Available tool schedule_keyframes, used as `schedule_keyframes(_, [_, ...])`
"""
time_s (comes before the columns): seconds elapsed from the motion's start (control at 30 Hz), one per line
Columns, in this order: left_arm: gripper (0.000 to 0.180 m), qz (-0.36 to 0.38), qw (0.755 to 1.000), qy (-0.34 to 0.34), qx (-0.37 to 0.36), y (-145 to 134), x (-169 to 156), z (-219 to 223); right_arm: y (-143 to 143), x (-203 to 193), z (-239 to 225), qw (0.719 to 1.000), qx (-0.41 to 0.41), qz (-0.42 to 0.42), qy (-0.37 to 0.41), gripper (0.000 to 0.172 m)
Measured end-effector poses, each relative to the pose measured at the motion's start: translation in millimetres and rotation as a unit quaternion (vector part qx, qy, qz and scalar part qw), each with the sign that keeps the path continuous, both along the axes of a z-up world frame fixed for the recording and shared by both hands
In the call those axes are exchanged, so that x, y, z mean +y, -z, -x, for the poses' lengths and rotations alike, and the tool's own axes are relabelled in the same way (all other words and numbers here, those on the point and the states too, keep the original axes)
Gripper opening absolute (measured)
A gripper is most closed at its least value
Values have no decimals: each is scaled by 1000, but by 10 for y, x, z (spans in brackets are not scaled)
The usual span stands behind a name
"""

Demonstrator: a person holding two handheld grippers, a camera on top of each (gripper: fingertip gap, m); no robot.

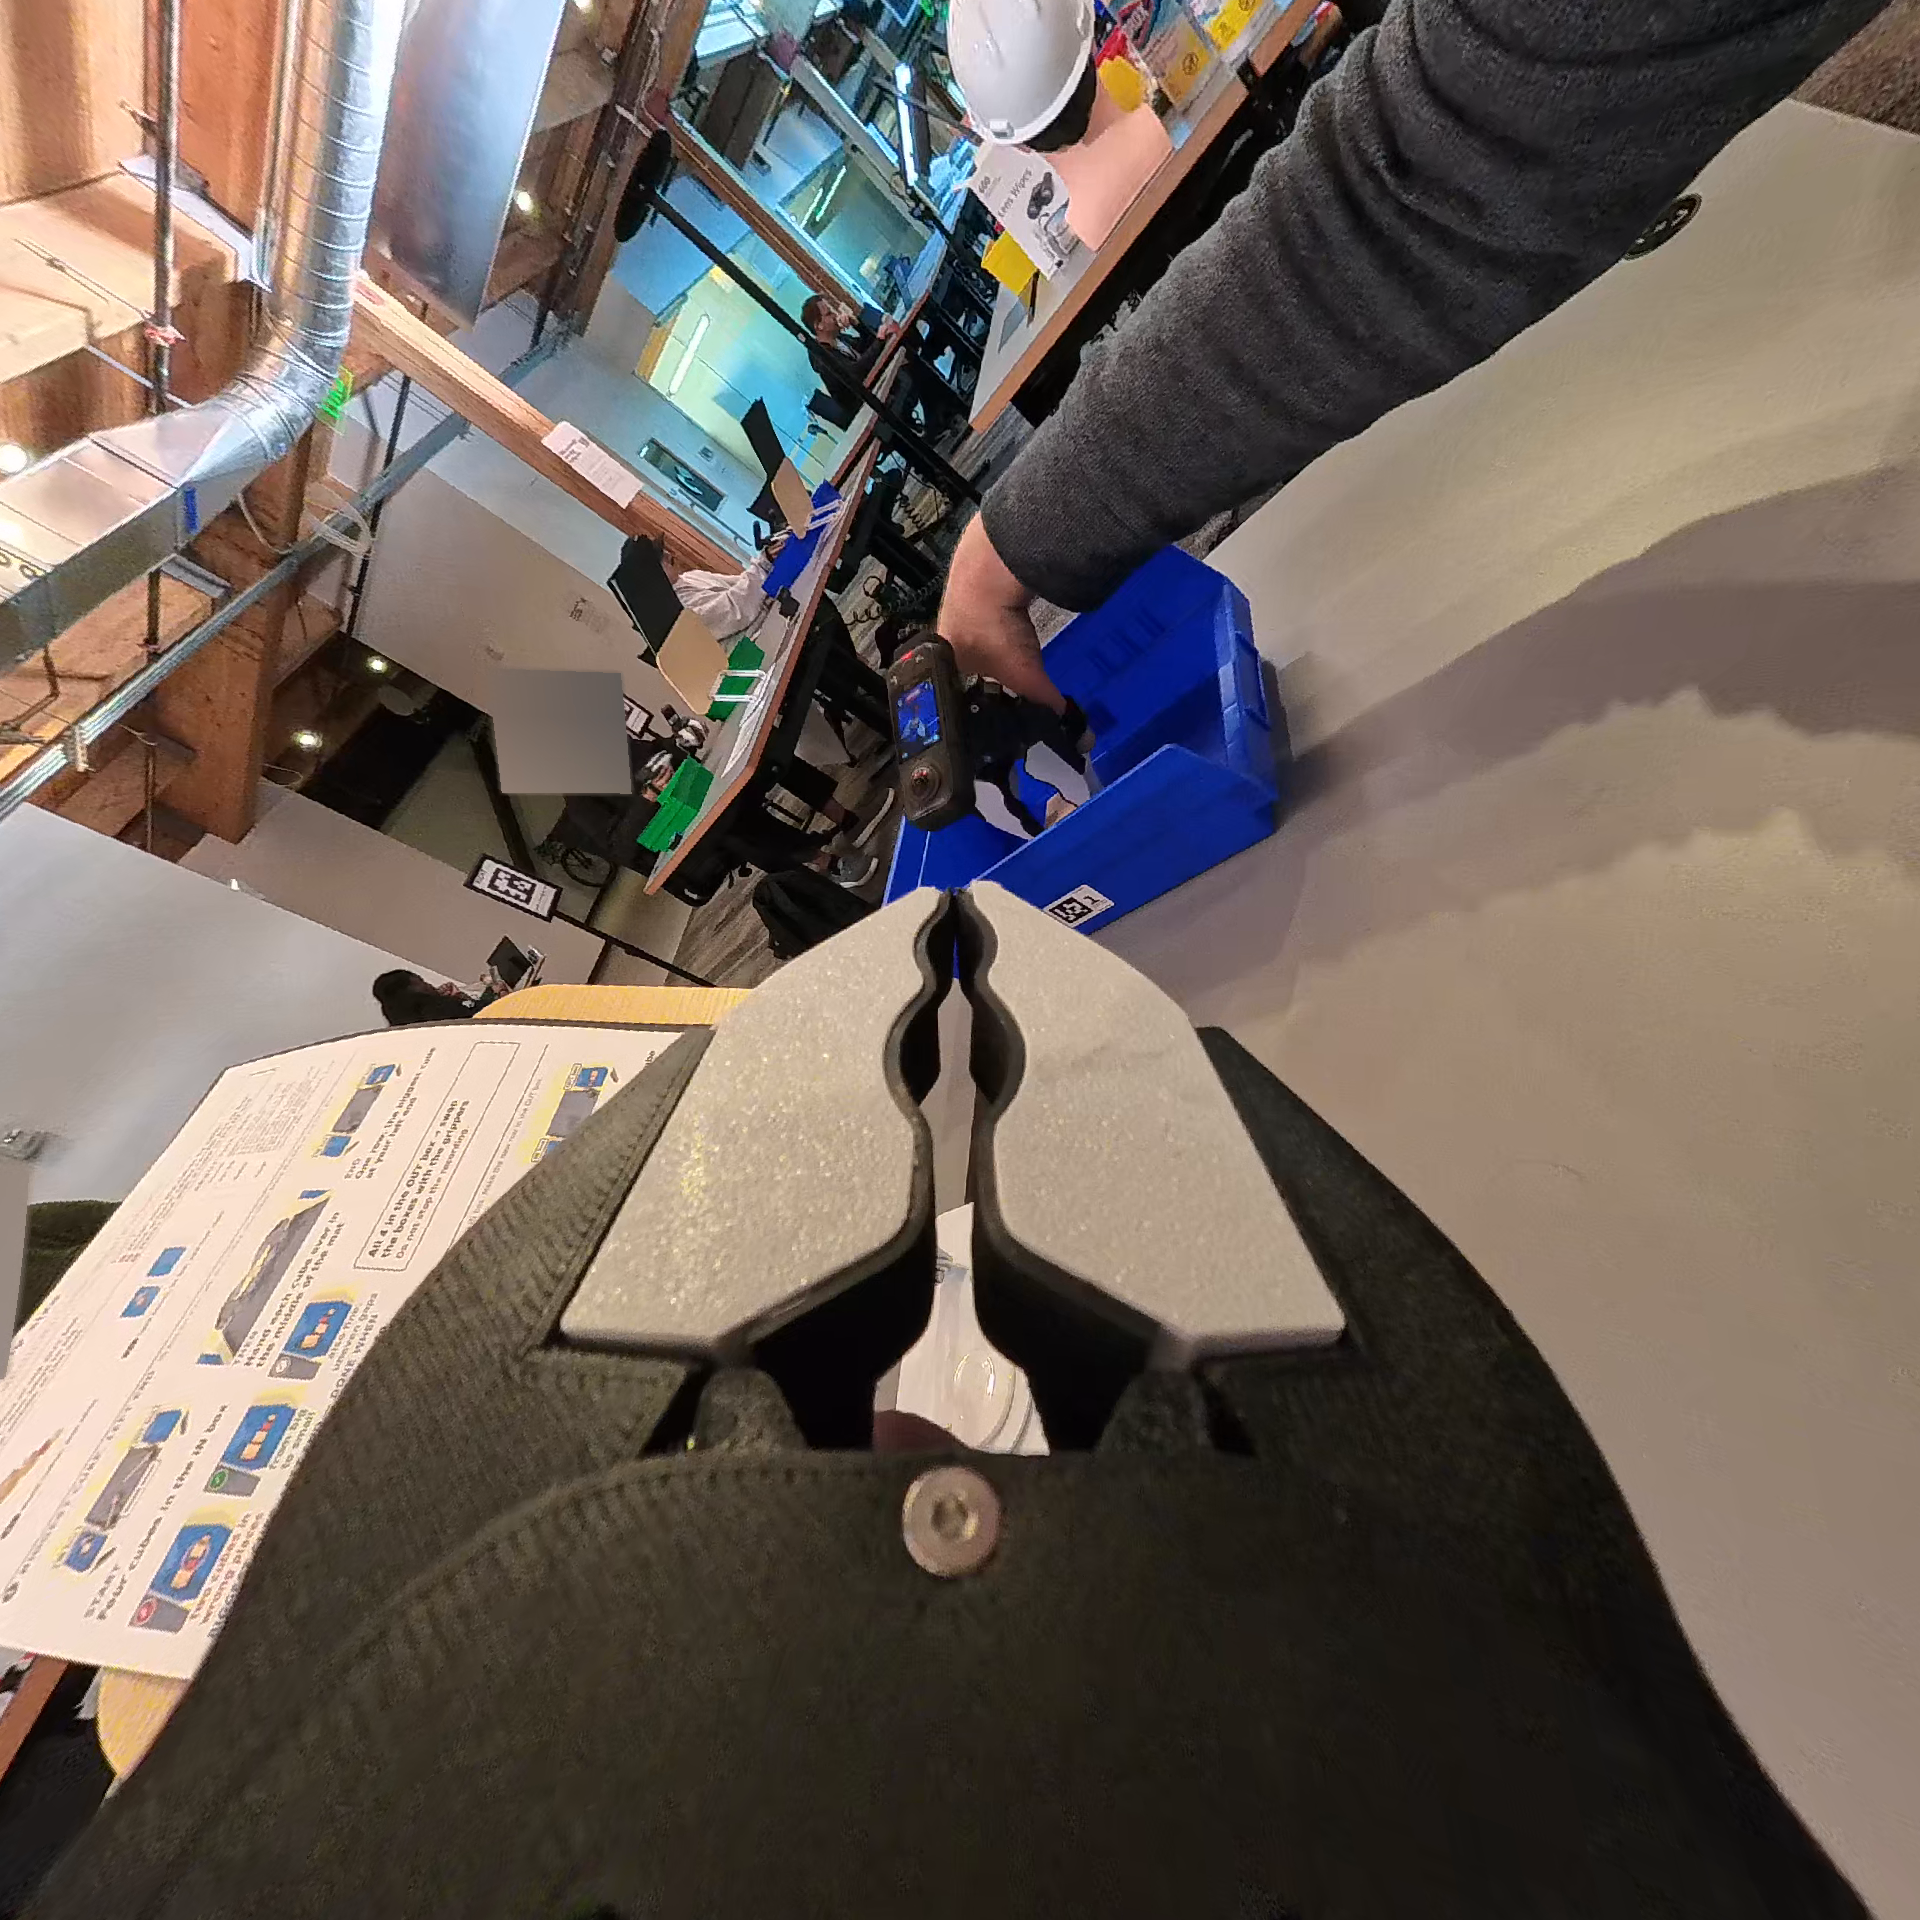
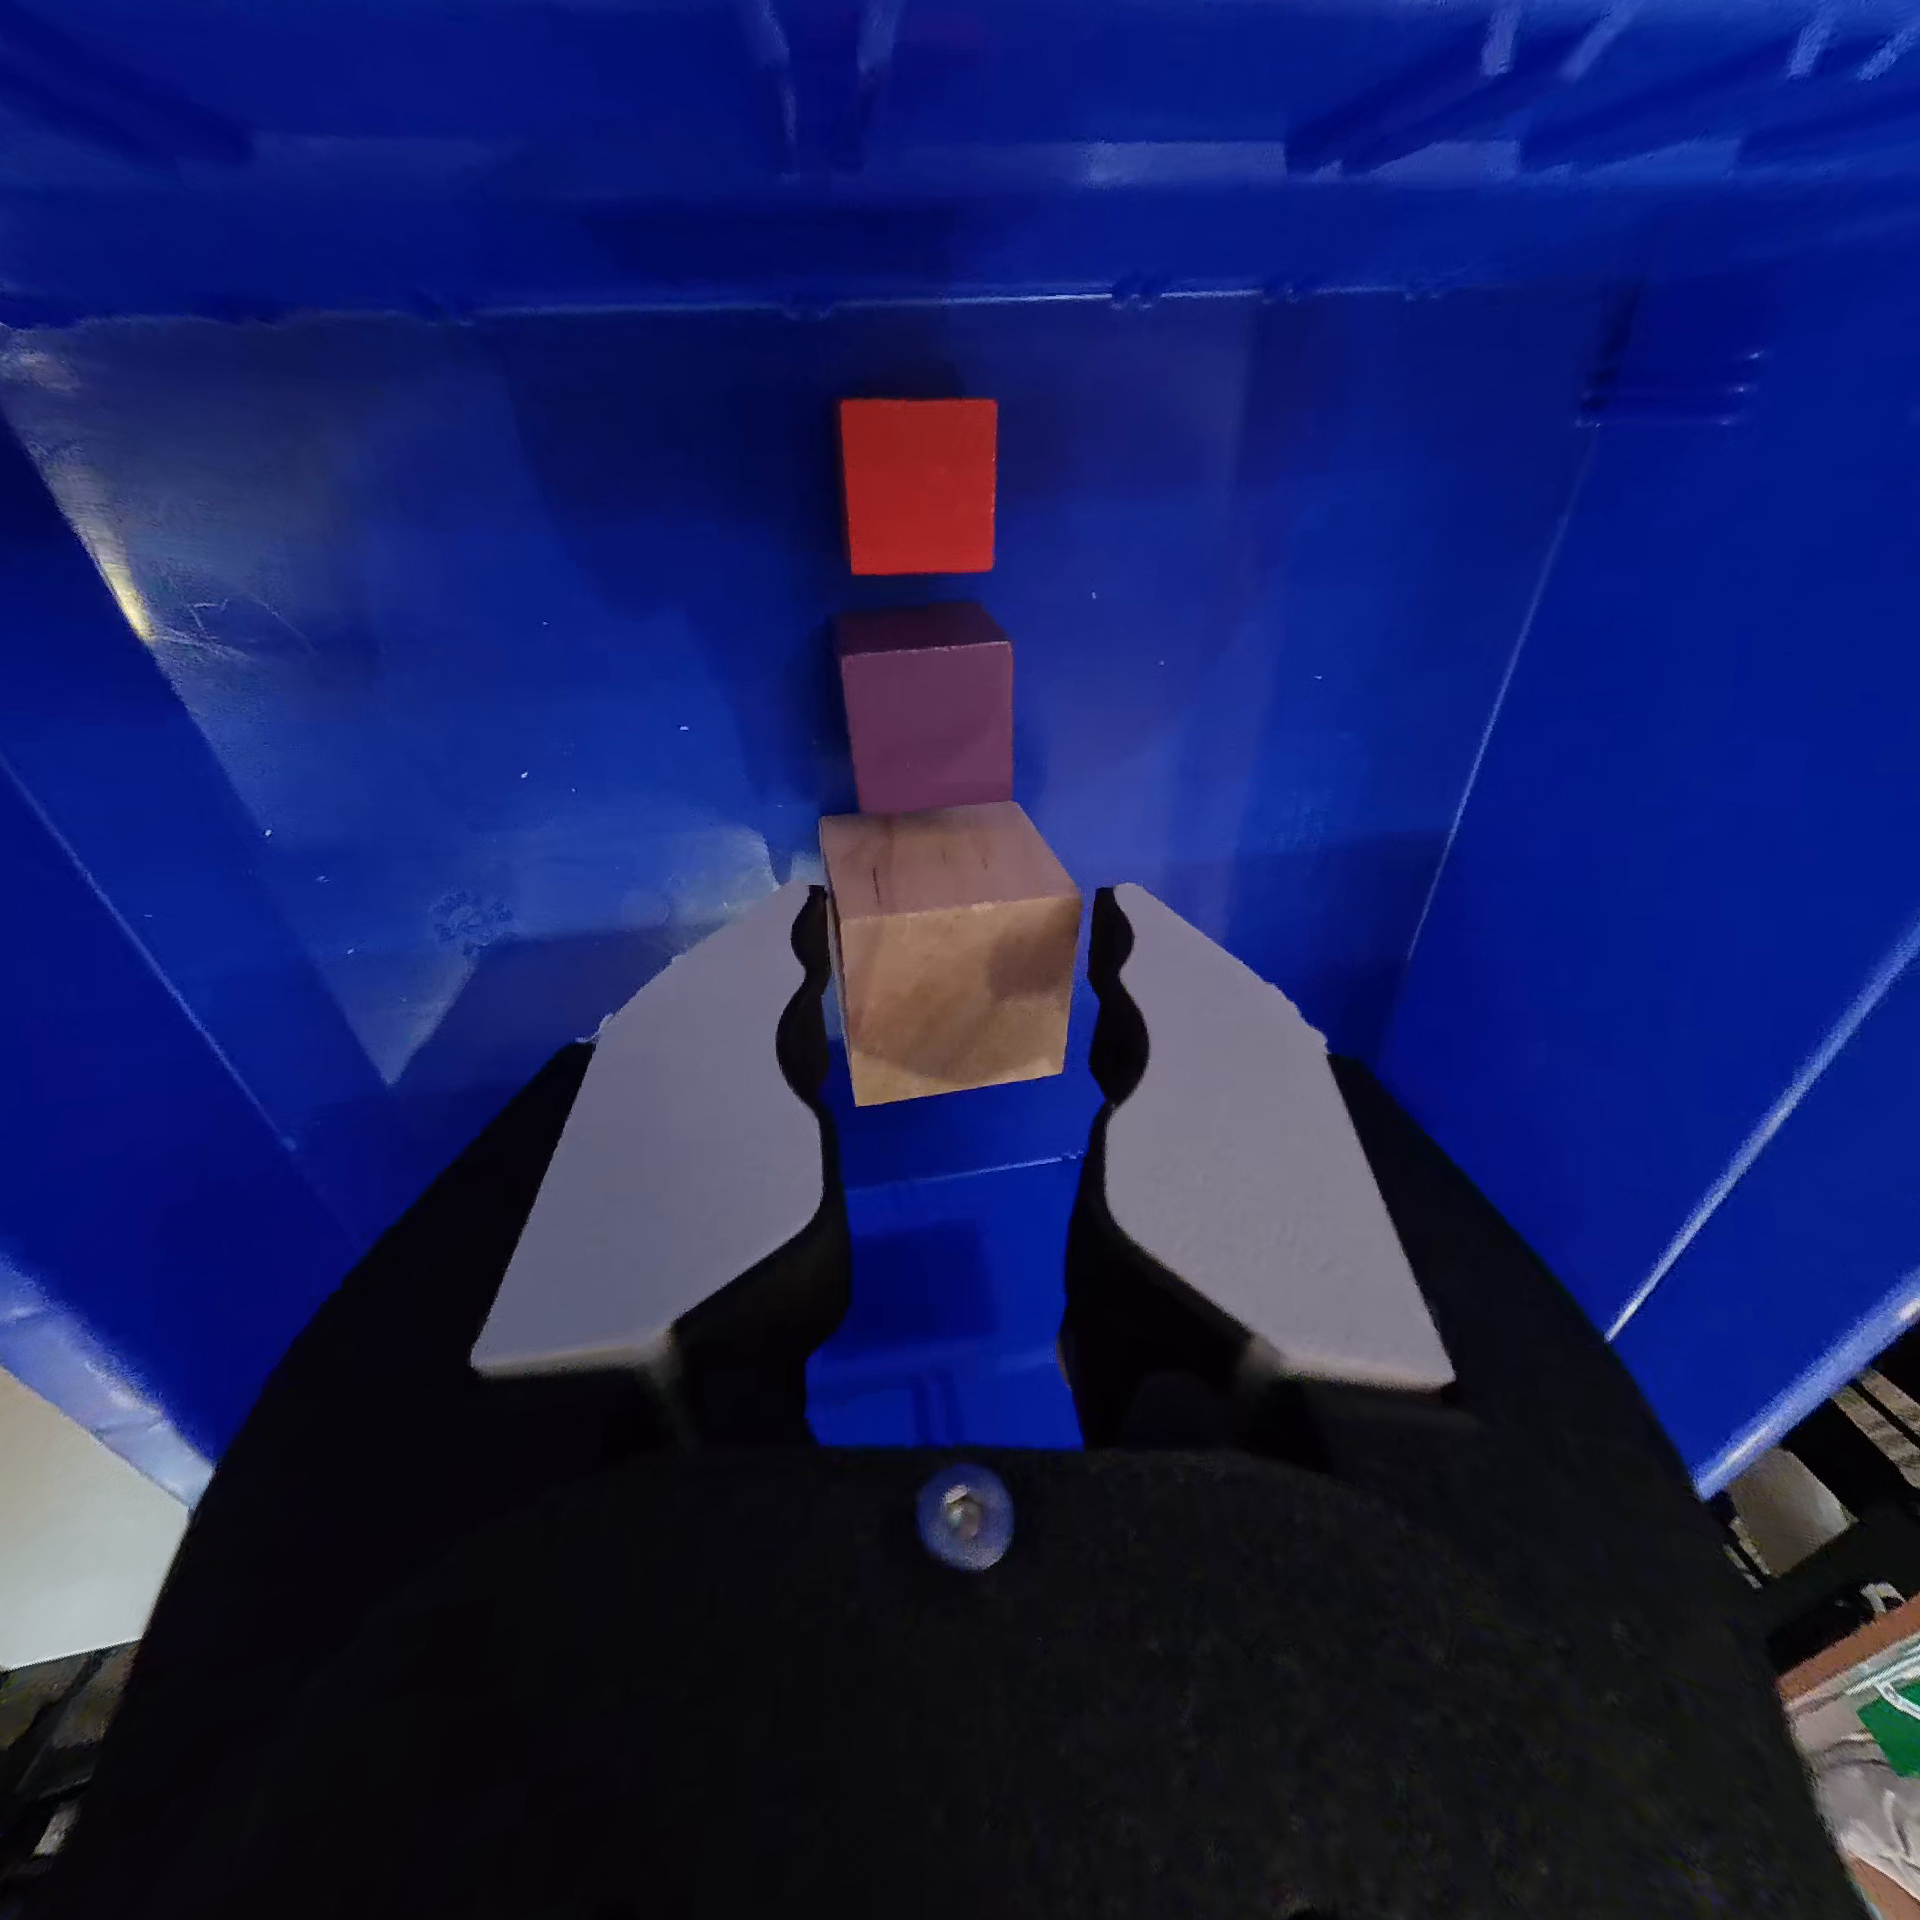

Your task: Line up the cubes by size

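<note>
In the right wrist view three cubes stand in a row on the floor of a blue bin: a red cube farthest, a purple cube in the middle, and a plain wooden cube nearest. My right gripper is open around the wooden cube, and blue floor shows between the cube and the right pad. My left gripper is shut on nothing, above the grey table. The left wrist view shows the right gripper reaching into the blue bin.
A printed instruction sheet lies at the left of the left gripper. A person's grey sleeve stretches over the table to the bin. The bin's walls stand close on both sides of the right gripper. One gripper's finger ends stand about 50 centimeters off the other's.
</note>
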State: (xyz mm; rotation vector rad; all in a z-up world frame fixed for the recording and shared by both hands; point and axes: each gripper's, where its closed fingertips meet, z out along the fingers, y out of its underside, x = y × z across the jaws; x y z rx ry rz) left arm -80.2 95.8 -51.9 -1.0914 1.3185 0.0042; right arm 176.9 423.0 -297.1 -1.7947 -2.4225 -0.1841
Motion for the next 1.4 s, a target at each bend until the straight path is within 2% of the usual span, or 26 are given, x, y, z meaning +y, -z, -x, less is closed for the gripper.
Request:
schedule_keyframes(0.1, [0, 0, 1000, -3, 2, 6, 11, 8, -80, 17, 8, 1000, 9, -14, 1, 51])
schedule_keyframes(0.2, [0, -2, 1000, -7, 2, -1, 23, 34, -301, 5, 67, 998, 39, -45, 3, 50])
schedule_keyframes(0.33, [0, -6, 1000, -13, -1, -42, 21, 83, -765, -110, 198, 987, 94, -127, -3, 45])
schedule_keyframes(0.43, [0, -16, 1000, -23, -3, -87, 23, 126, -1182, -292, 313, 967, 142, -211, 7, 43])
schedule_keyframes(0.6, [0, -22, 999, -31, -4, -128, 20, 169, -1713, -1006, 681, 930, 254, -264, -7, 27])
schedule_keyframes(0.8, [0, -44, 997, -70, 3, -239, 23, 376, -1971, -1926, 1410, 878, 427, -213, -46, 8])
schedule_keyframes(0.9, [0, -56, 993, -106, -4, -342, 33, 632, -1969, -2232, 1802, 840, 507, -183, -56, 2])
schedule_keyframes(0.97, [2, -59, 990, -125, -10, -389, 34, 794, -1869, -2327, 2044, 821, 545, -164, -44, 1])
schedule_keyframes(1.03, [3, -58, 987, -149, 0, -381, 54, 943, -1689, -2434, 2266, 814, 562, -138, -43, 1])
schedule_keyframes(1.13, [5, -53, 980, -189, 21, -326, 112, 1175, -1459, -2562, 2547, 784, 616, -79, -5, 0])
schedule_keyframes(1.27, [9, -33, 974, -222, 27, -237, 183, 1501, -1007, -2619, 2776, 763, 645, -47, 25, 0])
schedule_keyframes(1.33, [19, 0, 968, -247, 38, -87, 272, 1731, -807, -2613, 2829, 763, 643, -57, 20, 0])
schedule_keyframes(1.4, [41, 28, 950, -307, 56, 120, 432, 2067, -683, -2653, 2874, 763, 645, -41, 14, 0])
